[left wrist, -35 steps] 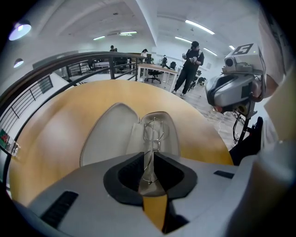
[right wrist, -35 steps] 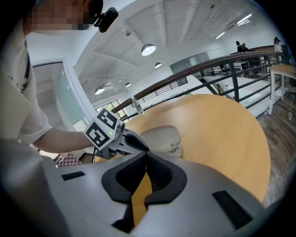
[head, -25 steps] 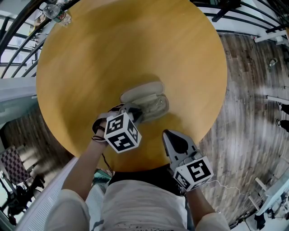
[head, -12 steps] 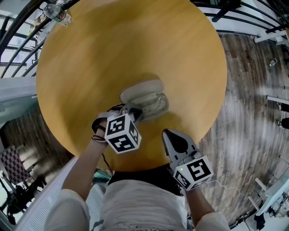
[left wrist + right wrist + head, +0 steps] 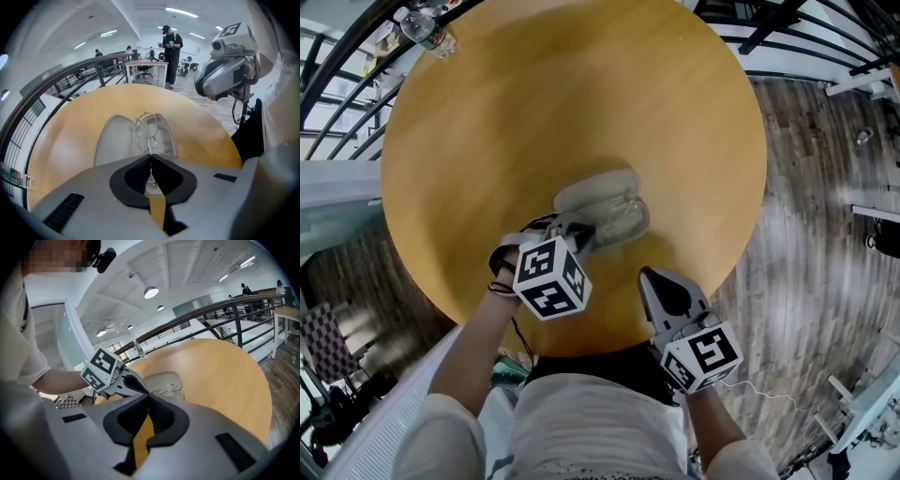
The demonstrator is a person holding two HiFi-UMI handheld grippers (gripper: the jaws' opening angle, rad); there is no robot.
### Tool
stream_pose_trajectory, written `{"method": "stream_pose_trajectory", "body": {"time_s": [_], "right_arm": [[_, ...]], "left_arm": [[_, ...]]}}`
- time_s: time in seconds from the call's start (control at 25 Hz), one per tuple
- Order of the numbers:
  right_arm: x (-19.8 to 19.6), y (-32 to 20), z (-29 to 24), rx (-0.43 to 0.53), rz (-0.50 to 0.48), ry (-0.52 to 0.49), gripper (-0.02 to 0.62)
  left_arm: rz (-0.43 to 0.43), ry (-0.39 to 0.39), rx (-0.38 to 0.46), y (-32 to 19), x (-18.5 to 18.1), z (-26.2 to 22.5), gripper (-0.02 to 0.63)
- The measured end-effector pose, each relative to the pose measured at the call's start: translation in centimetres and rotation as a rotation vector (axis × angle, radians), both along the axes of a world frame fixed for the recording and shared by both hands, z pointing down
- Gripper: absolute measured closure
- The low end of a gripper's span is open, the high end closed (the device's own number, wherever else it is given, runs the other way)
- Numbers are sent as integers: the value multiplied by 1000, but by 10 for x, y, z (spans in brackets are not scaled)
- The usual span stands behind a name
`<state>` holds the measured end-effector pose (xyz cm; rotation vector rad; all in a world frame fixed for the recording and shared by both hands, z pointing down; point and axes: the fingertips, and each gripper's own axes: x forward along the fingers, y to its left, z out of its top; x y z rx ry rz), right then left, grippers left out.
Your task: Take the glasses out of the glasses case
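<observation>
**Glasses pinched over the open case, right side standing by**

Glasses [image 5: 146, 125] were caught in the left hand-held gripper [image 5: 151, 158], its jaws squeezed down on one thin wire of the frame, with the lenses standing up over the open glasses case [image 5: 110, 143]. A tight pinch made sense there: the wire was the only thing to take, and it kept the jaws off the lenses. The case lay near the middle of the bench [image 5: 534, 103], lid laid open to the far side. The right hand-held gripper [image 5: 146, 401] hung by the near edge, jaws together on nothing, probably just kept clear. In the head view the left gripper's own body hid the pinch. Whether the frame had cleared the case floor, I couldn't tell. The temples were too fine to make out.
</observation>
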<state>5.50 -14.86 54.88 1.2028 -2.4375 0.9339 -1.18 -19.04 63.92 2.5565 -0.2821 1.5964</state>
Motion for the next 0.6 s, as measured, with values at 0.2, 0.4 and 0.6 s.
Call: {"method": "stream_pose_trajectory", "body": {"time_s": [0.2, 0.4, 0.6], "right_arm": [[2, 1, -9, 24, -5, 6, 571], [3, -1, -20, 62, -22, 23, 571], [1, 4, -43, 108, -44, 44, 571]], "left_arm": [[-38, 52, 7, 5, 2, -20, 575], [-97, 121, 36, 6, 1, -43, 575], [-189, 231, 84, 14, -3, -91, 575]]}}
